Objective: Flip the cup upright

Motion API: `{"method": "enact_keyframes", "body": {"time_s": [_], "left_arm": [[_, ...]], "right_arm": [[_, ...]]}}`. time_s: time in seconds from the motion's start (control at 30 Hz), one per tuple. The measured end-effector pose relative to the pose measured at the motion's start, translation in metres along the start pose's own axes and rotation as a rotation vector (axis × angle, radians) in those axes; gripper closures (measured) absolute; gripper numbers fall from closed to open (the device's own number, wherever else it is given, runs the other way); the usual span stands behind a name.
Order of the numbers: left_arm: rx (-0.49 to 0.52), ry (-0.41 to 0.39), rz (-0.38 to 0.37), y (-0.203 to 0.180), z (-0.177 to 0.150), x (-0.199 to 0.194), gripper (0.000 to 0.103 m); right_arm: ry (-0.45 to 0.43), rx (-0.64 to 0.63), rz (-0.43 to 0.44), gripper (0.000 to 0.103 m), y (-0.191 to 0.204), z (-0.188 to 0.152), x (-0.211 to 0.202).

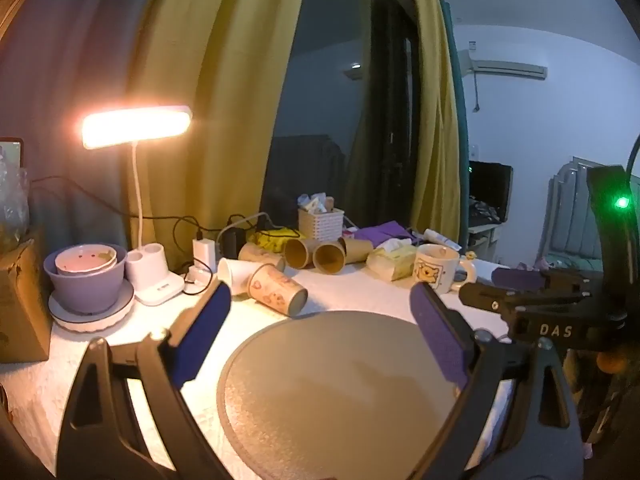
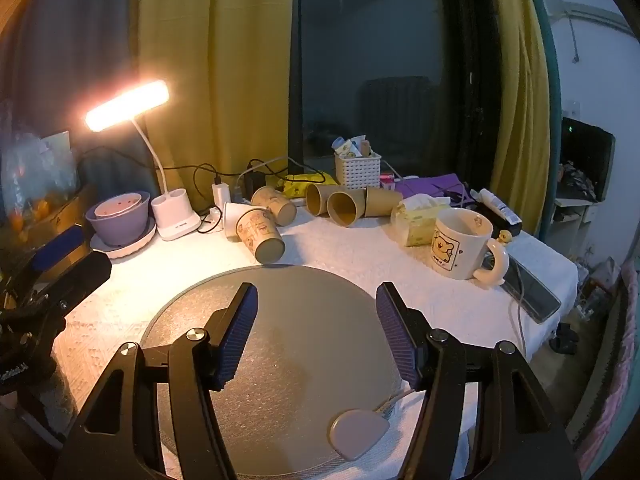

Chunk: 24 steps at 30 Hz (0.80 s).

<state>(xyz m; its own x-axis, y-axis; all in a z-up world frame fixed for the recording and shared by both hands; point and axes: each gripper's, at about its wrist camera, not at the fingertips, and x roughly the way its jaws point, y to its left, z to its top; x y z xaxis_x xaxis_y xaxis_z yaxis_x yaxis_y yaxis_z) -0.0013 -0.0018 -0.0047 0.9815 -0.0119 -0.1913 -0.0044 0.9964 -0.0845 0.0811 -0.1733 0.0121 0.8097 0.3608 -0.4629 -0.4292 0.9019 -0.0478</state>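
With both the left gripper [image 1: 320, 304] and right gripper [image 2: 317, 300] held wide open and empty, the tipped paper cup [image 2: 260, 234], lying centre-frame among others, could be rolled away or crushed if pinched carelessly.

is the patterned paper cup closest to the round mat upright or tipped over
Tipped over. The patterned paper cup lies on its side on the white tablecloth, base toward the camera.
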Motion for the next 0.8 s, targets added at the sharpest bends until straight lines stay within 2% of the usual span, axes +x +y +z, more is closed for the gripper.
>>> {"method": "enact_keyframes", "body": {"time_s": [0.1,0.8], "left_arm": [[-0.004,0.002,0.003,0.0,0.0003,0.0001,0.011],[-0.004,0.001,0.0,0.0037,0.0039,0.0003,0.011]], "right_arm": [[0.001,0.0,0.003,0.038,0.0039,-0.0092,0.0035],[0.004,0.001,0.003,0.038,0.0058,-0.0057,0.0032]]}}
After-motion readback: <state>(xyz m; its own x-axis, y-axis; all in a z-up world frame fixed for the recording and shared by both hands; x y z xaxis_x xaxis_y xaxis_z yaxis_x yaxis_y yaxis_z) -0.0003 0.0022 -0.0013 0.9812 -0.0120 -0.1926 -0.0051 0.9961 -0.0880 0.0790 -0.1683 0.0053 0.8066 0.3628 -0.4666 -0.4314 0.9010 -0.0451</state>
